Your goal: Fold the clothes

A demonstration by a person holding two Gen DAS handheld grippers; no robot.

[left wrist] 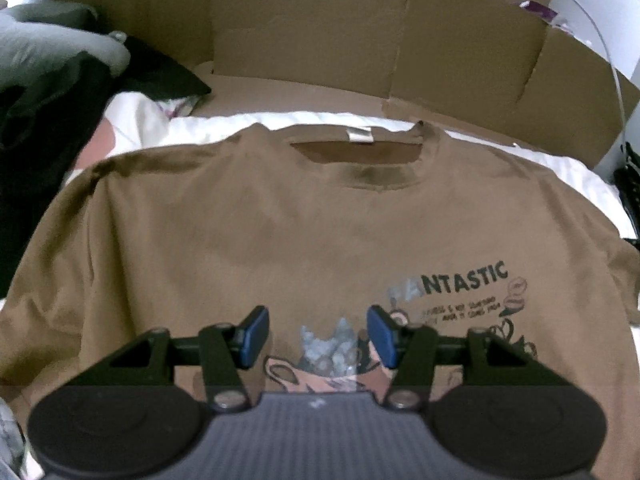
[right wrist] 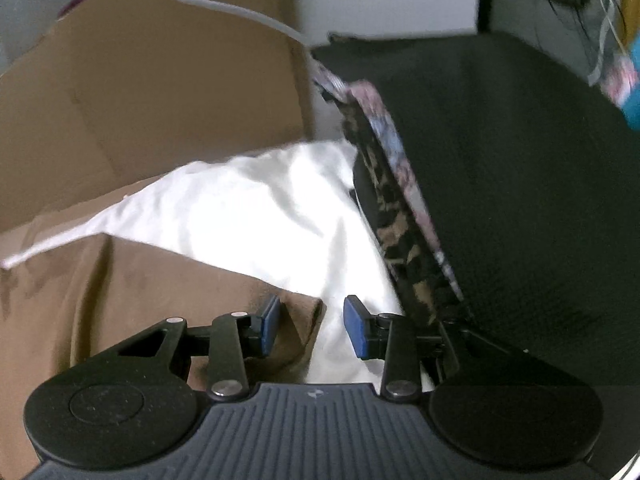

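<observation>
T-shirt [left wrist: 248, 240] spread flat, front up, on white bedding [left wrist: 188, 128]; collar away from left gripper [left wrist: 318, 336], print facing up.

Laid out full width, presumably for access to sleeves and hem when folding. Left gripper poised over chest print, fingers wide apart, gripping nothing. Right gripper [right wrist: 310, 326] at sleeve corner [right wrist: 298, 316], fingers apart, straddling cloth edge without clamping it; contact with fabric not determinable.
</observation>
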